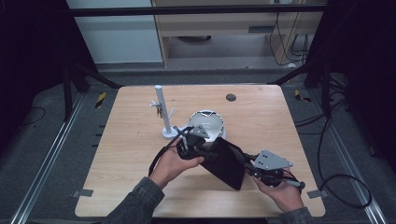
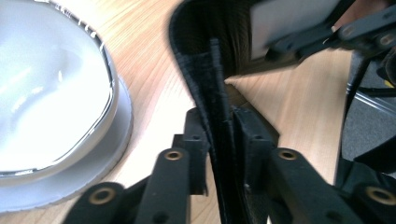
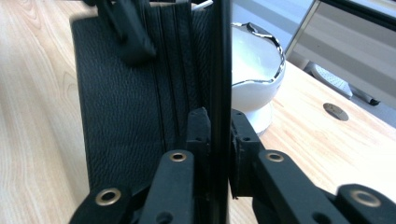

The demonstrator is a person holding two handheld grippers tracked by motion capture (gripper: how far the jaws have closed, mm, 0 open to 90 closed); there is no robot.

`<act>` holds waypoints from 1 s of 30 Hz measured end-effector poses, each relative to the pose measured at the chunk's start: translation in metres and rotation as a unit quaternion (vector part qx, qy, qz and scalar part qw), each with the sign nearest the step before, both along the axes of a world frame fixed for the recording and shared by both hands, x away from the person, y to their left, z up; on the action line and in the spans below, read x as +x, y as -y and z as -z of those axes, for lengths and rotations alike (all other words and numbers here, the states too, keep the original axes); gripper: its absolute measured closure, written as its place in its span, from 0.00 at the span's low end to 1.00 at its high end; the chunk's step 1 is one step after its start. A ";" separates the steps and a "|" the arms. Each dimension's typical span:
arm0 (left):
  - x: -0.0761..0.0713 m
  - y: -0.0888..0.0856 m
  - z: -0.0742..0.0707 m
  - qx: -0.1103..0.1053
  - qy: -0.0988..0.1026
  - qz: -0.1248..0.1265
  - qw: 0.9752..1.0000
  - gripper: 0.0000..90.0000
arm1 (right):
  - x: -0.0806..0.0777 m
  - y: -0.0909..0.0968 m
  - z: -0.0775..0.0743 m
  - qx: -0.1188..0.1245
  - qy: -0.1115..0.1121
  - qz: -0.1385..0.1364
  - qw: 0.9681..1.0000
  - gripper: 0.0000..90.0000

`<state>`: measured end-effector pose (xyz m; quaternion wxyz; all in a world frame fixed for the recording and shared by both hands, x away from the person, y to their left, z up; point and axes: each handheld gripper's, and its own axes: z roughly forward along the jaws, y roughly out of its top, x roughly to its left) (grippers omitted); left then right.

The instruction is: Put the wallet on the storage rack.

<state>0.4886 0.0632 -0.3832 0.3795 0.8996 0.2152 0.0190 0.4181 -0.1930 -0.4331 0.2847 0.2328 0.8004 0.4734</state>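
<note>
A black leather wallet (image 1: 229, 164) hangs above the table between my two grippers, tilted, its lower corner near the front edge. My left gripper (image 1: 208, 152) is shut on its left edge; in the left gripper view both pads of the left gripper (image 2: 219, 119) press the stitched rim of the wallet (image 2: 201, 77). My right gripper (image 1: 246, 162) is shut on the opposite edge. In the right gripper view the right gripper (image 3: 217, 119) pinches a thin flap of the wallet (image 3: 121, 102), whose card slots face the camera.
A white bowl (image 1: 208, 123) with a jagged silver rim stands just behind the wallet, also seen close as the bowl (image 2: 46, 93) and the bowl (image 3: 254, 70). A white post on a round base (image 1: 162, 114) stands left of it. A dark round plug (image 1: 230, 97) sits near the far edge.
</note>
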 end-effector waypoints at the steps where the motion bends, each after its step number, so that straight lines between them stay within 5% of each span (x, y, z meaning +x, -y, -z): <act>1: -0.001 0.002 -0.003 0.005 0.002 0.003 1.000 0.87 | 0.000 0.001 0.001 0.002 -0.001 -0.003 1.000 0.87; 5: -0.003 0.006 -0.017 0.010 0.006 0.006 1.000 0.89 | -0.003 0.001 0.004 0.007 -0.015 -0.015 1.000 0.70; 9: -0.003 0.010 -0.034 0.035 0.022 0.007 0.999 0.90 | -0.001 -0.004 0.016 -0.010 -0.064 -0.032 0.997 0.44; 12: -0.002 0.009 -0.046 0.049 0.037 0.002 0.998 0.90 | 0.000 -0.006 0.023 -0.022 -0.080 -0.034 0.996 0.31; 17: 0.002 0.000 -0.061 0.055 0.048 -0.012 0.997 0.90 | 0.003 -0.001 0.034 -0.018 -0.095 -0.021 0.995 0.18; 21: 0.003 -0.009 -0.072 0.056 0.057 -0.023 0.997 0.90 | 0.012 0.009 0.042 -0.005 -0.110 0.026 0.994 0.14; 30: 0.007 -0.022 -0.091 0.045 0.068 -0.037 0.996 0.90 | 0.034 0.022 0.062 -0.011 -0.165 0.131 0.977 0.07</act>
